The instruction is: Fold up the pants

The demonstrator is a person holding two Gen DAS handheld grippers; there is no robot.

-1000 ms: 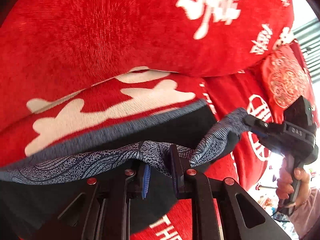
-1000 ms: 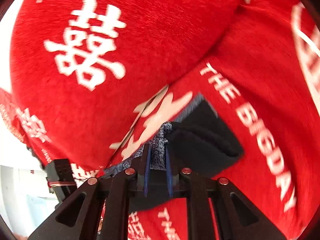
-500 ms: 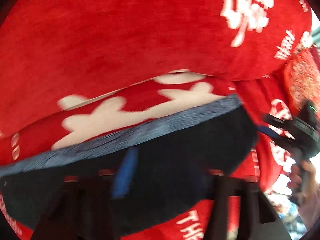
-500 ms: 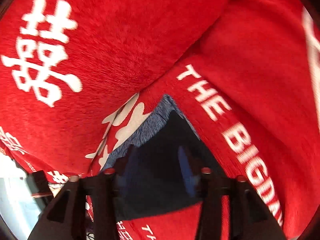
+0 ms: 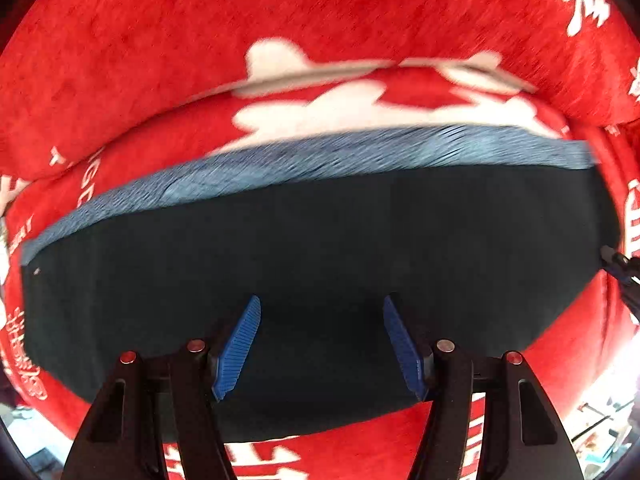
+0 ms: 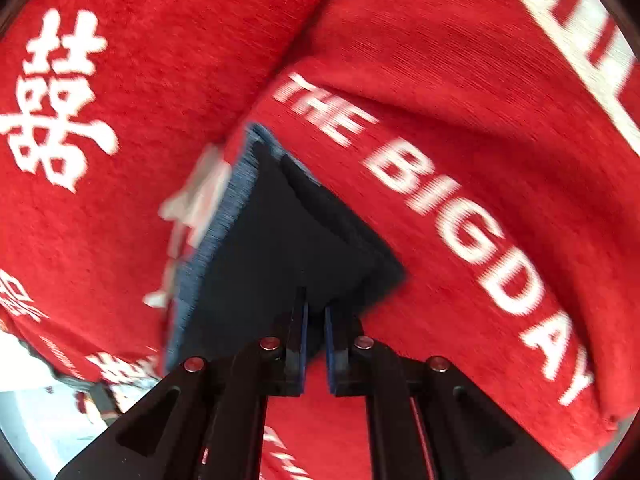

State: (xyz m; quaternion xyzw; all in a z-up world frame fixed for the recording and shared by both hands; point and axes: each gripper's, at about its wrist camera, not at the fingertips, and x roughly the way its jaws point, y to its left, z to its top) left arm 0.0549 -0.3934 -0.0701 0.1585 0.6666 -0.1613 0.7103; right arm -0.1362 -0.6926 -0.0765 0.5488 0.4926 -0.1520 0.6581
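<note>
The dark pants (image 5: 320, 264) lie folded on the red blanket (image 5: 200, 40), directly below the left gripper (image 5: 320, 344), whose jaws stand apart and empty. The right gripper (image 6: 316, 344) has just closed at the pants' near edge. Press flat, gently, without dragging layers.

- The left gripper (image 5: 321, 344) sits at the bottom centre of the frame, its blue pads (image 5: 238, 347) spread apart, nothing between them.
- Dark folded pants (image 5: 320, 248) fill the middle, a blue patterned band (image 5: 320, 152) along their upper edge.
- A red cover with white lettering (image 5: 200, 40) surrounds them.
- The right gripper's tip (image 5: 624, 272) shows at the right edge.
</note>
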